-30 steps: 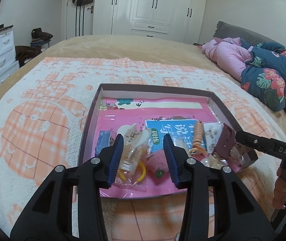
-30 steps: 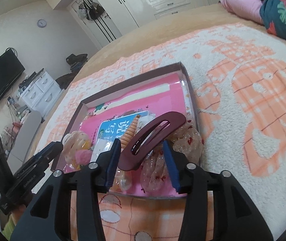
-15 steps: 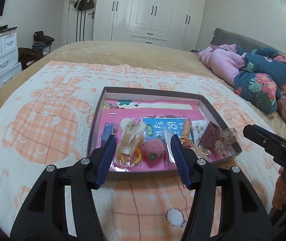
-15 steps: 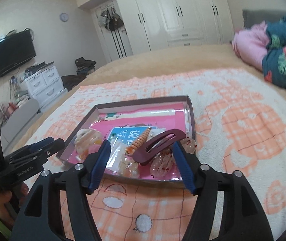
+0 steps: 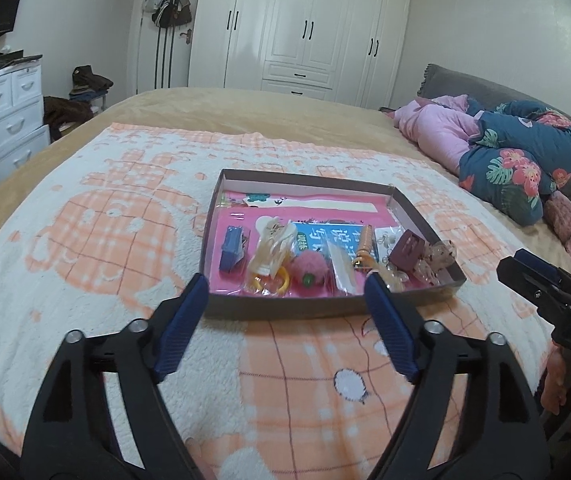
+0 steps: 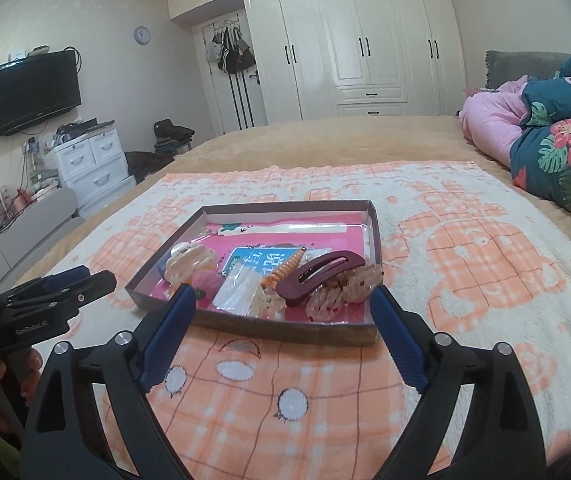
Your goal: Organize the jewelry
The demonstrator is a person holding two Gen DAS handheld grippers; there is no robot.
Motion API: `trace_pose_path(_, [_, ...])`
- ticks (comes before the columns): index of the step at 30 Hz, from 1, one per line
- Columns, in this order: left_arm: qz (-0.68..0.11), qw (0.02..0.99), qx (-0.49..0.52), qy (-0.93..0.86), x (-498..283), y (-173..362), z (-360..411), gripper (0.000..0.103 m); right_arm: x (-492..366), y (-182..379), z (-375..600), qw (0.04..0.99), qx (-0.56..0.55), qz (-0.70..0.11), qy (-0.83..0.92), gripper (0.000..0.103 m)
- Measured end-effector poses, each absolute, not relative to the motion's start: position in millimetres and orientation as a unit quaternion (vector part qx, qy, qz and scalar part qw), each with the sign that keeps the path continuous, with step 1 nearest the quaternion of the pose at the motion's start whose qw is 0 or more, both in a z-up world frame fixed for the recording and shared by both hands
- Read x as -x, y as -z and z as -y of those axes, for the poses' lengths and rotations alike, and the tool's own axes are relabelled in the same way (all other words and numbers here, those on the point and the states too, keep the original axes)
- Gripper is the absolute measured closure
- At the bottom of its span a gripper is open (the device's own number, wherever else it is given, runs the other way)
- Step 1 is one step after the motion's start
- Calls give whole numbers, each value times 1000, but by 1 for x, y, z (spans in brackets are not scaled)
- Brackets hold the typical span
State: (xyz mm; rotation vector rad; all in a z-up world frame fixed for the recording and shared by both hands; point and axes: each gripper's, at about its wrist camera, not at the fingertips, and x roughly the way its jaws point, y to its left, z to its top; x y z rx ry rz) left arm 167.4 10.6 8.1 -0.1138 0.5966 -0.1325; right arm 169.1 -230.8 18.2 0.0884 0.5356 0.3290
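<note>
A shallow brown tray (image 5: pixel 325 304) (image 6: pixel 285 330) with a pink liner lies on the blanket. It holds a cream claw clip (image 5: pixel 273 240) (image 6: pixel 187 262), a pink pom-pom (image 5: pixel 310 267), a blue box (image 5: pixel 232 249), an orange spiral clip (image 6: pixel 285 270), a maroon hair clip (image 6: pixel 321 276) (image 5: pixel 406 249) and clear speckled clips (image 6: pixel 341 292). My left gripper (image 5: pixel 287 300) is open and empty, just before the tray's near wall. My right gripper (image 6: pixel 283 312) is open and empty, before the tray's near right corner.
The tray rests on an orange-and-white fleece blanket (image 5: pixel 105 240) over a bed. Folded pink and floral bedding (image 5: pixel 505 152) lies at the right. White wardrobes (image 6: pixel 365 40), a drawer unit (image 6: pixel 93 164) and a wall TV (image 6: pixel 33 92) stand beyond the bed.
Both grippers have pulled back from over the tray and opened wider. The maroon hair clip, which sat between the right fingers, now rests in the tray.
</note>
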Motion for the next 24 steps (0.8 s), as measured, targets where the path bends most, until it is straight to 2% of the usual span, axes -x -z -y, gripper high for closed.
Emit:
trace_pose_path(5, [-289, 953, 60, 69, -160, -9, -18, 11, -154, -17, 228, 954, -34, -255, -154, 8])
trace_pose_path(17, [-266, 960, 56, 58, -135, -4, -18, 11, -124, -6, 223, 966, -7, -227, -125, 7])
trace_pose_path(24, [-236, 970, 43, 32, -117, 8, -14, 11, -97, 0, 230, 980, -8, -170, -107, 6])
